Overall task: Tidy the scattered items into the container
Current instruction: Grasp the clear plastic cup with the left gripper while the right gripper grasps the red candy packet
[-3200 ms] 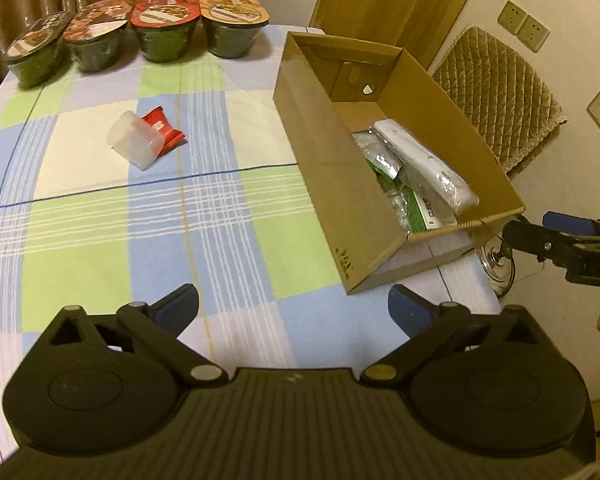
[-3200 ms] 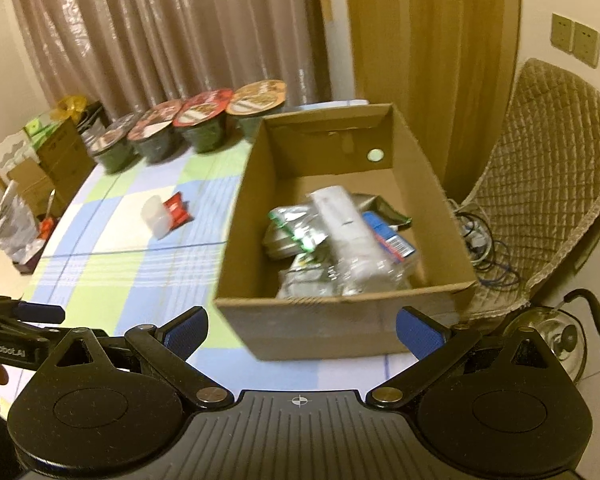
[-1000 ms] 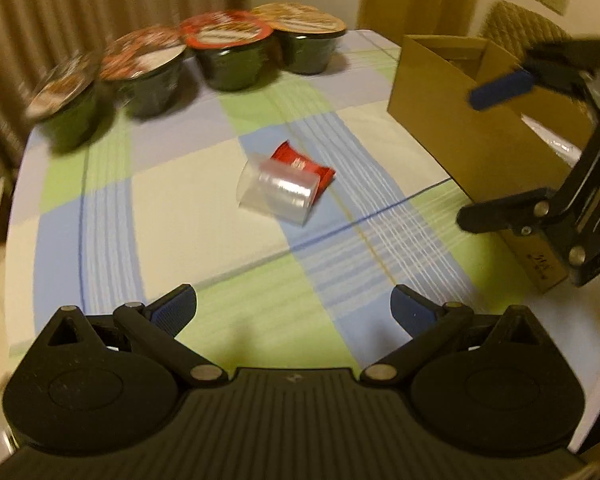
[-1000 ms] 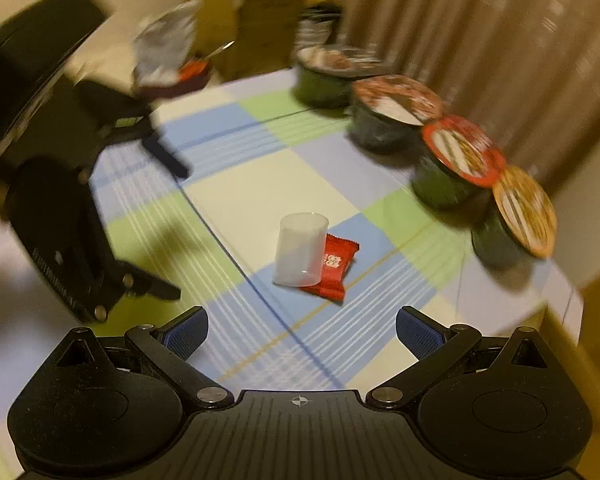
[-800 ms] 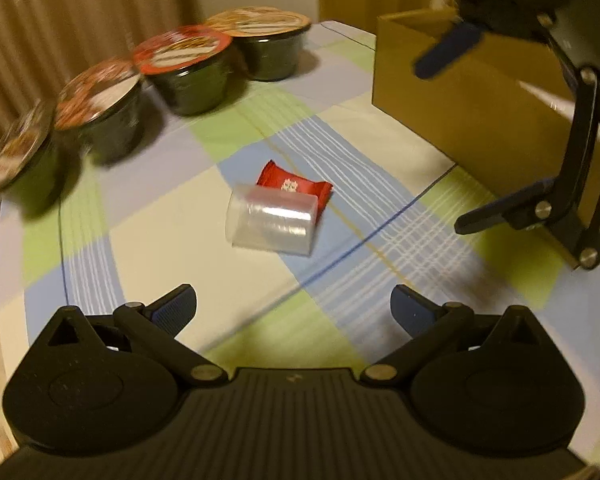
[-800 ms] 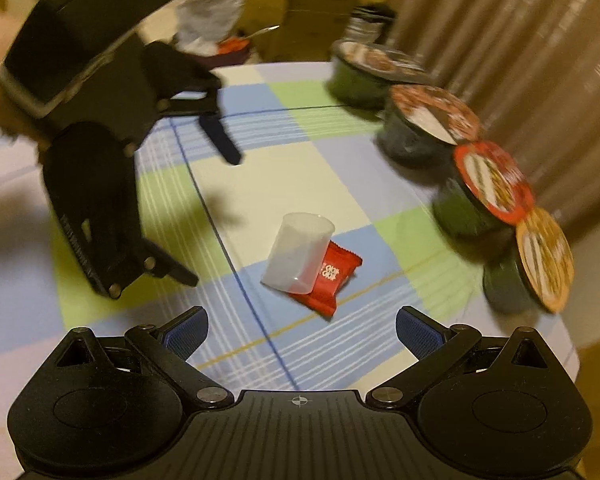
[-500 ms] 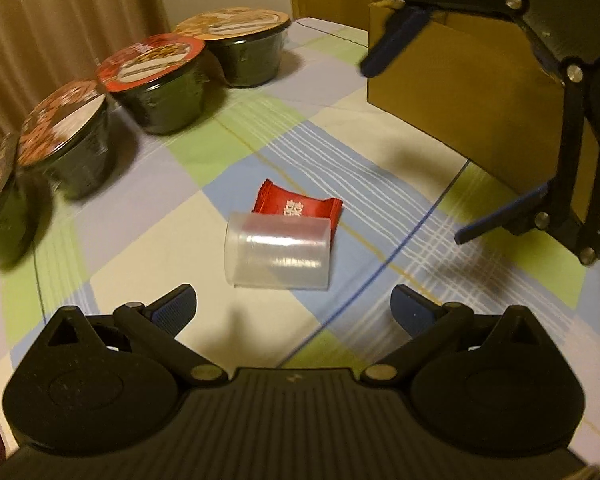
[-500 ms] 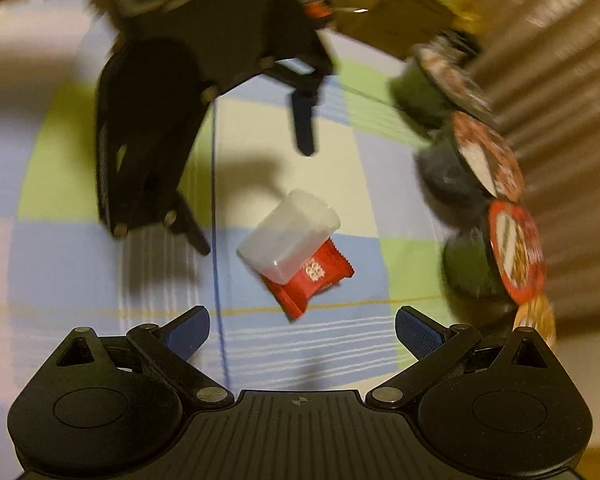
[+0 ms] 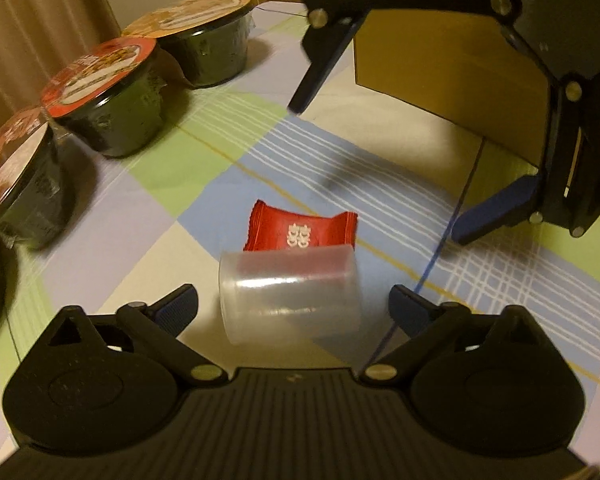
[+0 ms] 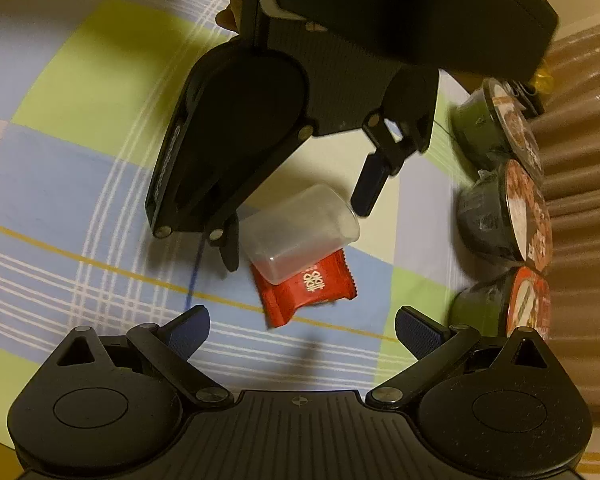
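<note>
A clear plastic cup [image 9: 290,294] lies on its side on the checked tablecloth, partly over a red snack packet [image 9: 300,230]. My left gripper [image 9: 294,306] is open, its fingers on either side of the cup without touching it. My right gripper [image 10: 302,326] is open and hovers over the packet [image 10: 306,286] and cup [image 10: 300,230] from the opposite side; it also shows in the left wrist view [image 9: 380,160]. The cardboard box [image 9: 440,52] stands behind the right gripper.
Several sealed dark bowls with printed lids [image 9: 112,108] stand in a row at the table's far left edge, also in the right wrist view [image 10: 500,208]. Brown curtains [image 10: 580,160] hang behind them.
Both grippers have swung away from the box and closed in on the cup and packet from opposite sides. My left gripper now straddles the cup. Cup and packet have not moved.
</note>
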A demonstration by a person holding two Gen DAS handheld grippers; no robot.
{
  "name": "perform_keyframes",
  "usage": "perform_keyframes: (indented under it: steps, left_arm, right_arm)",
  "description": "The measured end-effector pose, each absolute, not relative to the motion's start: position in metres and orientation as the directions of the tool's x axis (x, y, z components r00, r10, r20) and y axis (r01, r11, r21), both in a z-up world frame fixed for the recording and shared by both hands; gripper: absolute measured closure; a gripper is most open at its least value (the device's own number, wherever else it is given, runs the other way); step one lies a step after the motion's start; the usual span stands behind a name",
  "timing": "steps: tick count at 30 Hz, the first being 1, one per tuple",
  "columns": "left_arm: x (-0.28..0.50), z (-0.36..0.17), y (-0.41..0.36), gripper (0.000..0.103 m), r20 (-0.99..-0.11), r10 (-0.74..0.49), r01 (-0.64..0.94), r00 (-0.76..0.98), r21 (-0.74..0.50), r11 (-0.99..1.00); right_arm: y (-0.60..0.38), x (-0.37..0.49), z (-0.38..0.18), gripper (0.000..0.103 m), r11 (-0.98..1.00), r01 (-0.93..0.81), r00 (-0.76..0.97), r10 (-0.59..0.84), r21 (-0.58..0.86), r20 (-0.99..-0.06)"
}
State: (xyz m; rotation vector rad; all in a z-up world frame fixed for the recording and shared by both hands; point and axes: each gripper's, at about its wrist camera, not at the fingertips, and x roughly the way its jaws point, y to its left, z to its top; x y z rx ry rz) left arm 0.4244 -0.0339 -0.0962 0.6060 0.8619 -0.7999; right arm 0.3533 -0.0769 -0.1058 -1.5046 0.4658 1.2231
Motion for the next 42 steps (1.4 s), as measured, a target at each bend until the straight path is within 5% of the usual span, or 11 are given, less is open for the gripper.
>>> perform_keyframes:
  steps: [3,5,18,20,27,29,34,42]
  left_arm:
    - [0.429,-0.099,-0.037,0.013,-0.848,-0.368,0.828,0.381,0.137,0.543]
    - [0.43,-0.103,-0.04,0.031,-0.86,-0.356,0.841,0.366,0.142,0.522]
    - [0.398,-0.1,0.008,0.032,-0.881,-0.333,0.896,0.336,0.191,0.4]
    - [0.395,-0.098,0.015,0.032,-0.879,-0.34,0.897,0.333,0.186,0.4]
    - [0.389,-0.098,0.019,0.032,-0.865,-0.379,0.892,0.33,0.153,0.426]
    - [0.386,-0.099,0.018,0.032,-0.864,-0.382,0.894,0.327,0.152,0.42]
    - [0.381,-0.104,0.017,0.032,-0.868,-0.381,0.898,0.319,0.149,0.414]
    - [0.367,-0.104,0.015,0.032,-0.867,-0.383,0.899,0.319,0.148,0.413]
  right_arm:
    - [-0.071,0.357,-0.108,0.0,-0.357,-0.801,0.386,0.305,-0.48,-0.871]
    - [-0.067,0.36,-0.11,0.0,-0.373,-0.797,0.381,0.301,-0.475,-0.874]
    - [-0.027,0.382,-0.136,0.0,-0.527,-0.766,0.318,0.185,-0.367,-0.93]
    - [-0.02,0.389,-0.14,0.013,-0.529,-0.78,0.298,0.155,-0.334,-0.942]
    - [-0.006,0.401,-0.141,0.013,-0.54,-0.791,0.274,0.107,-0.288,-0.956]
    - [-0.006,0.405,-0.139,0.018,-0.513,-0.817,0.254,0.093,-0.265,-0.963]
    - [-0.009,0.398,-0.136,0.063,-0.497,-0.831,0.246,0.074,-0.25,-0.966]
    - [-0.021,0.374,-0.119,0.079,-0.331,-0.912,0.212,0.125,-0.242,-0.969]
